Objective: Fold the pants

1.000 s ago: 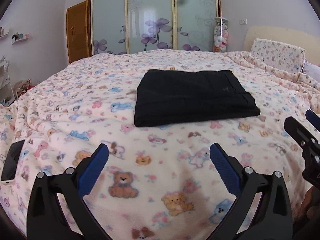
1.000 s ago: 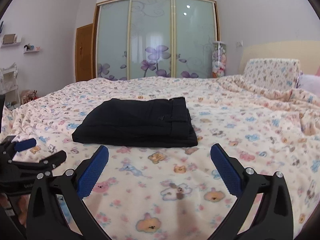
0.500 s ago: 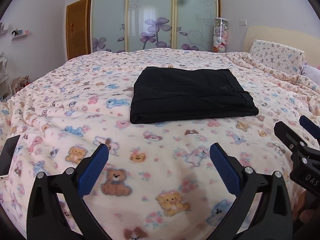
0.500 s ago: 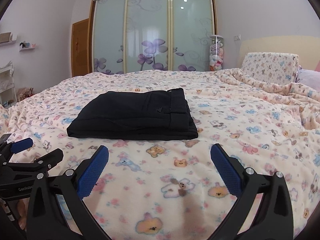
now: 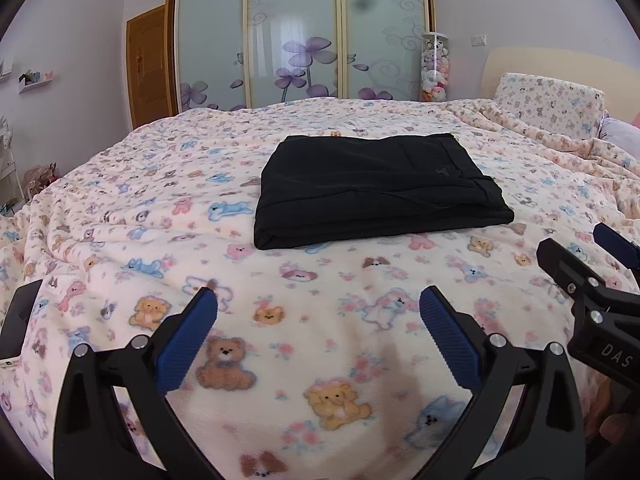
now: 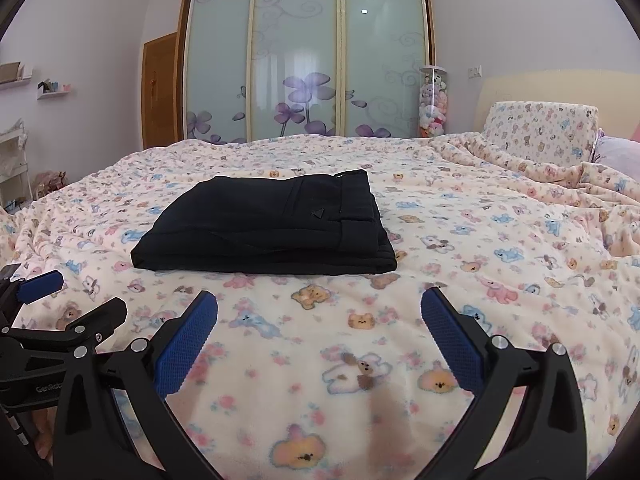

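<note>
Black fabric pants [image 5: 376, 188] [image 6: 272, 228], folded into flat rectangular stack, waistband edge to the right, small triangular logo on top; lying flat mid-bed on teddy-bear-print fleece blanket [image 5: 320, 320]

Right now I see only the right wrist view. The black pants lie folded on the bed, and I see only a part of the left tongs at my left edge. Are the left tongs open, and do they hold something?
Observer: The left tongs are wide open and empty. They are above the blanket, short of the pants.
Operator: Good. Does something lie on the bed to the left of them, outside my picture?
Observer: Yes, a dark phone lies on the blanket at the far left edge, well apart from the pants.
</note>
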Tool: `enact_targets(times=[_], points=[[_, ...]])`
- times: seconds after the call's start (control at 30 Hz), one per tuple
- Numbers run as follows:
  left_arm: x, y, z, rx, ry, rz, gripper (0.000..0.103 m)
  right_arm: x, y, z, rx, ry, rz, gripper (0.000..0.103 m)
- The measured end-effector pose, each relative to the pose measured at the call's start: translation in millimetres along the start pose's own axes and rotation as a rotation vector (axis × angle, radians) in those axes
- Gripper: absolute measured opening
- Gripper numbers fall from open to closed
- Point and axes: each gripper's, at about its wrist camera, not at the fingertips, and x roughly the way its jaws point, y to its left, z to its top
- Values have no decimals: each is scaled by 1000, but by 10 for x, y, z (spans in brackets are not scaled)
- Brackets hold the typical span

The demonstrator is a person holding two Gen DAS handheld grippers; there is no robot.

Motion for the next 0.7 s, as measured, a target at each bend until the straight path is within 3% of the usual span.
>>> enact_targets(times=[0.1, 0.7], points=[[-5, -11, -13, -3, 3, 27, 101, 6, 5, -1, -3, 3, 2, 102], [20, -37, -17, 11, 13, 14, 101, 10, 14, -3, -7, 5, 4, 102]])
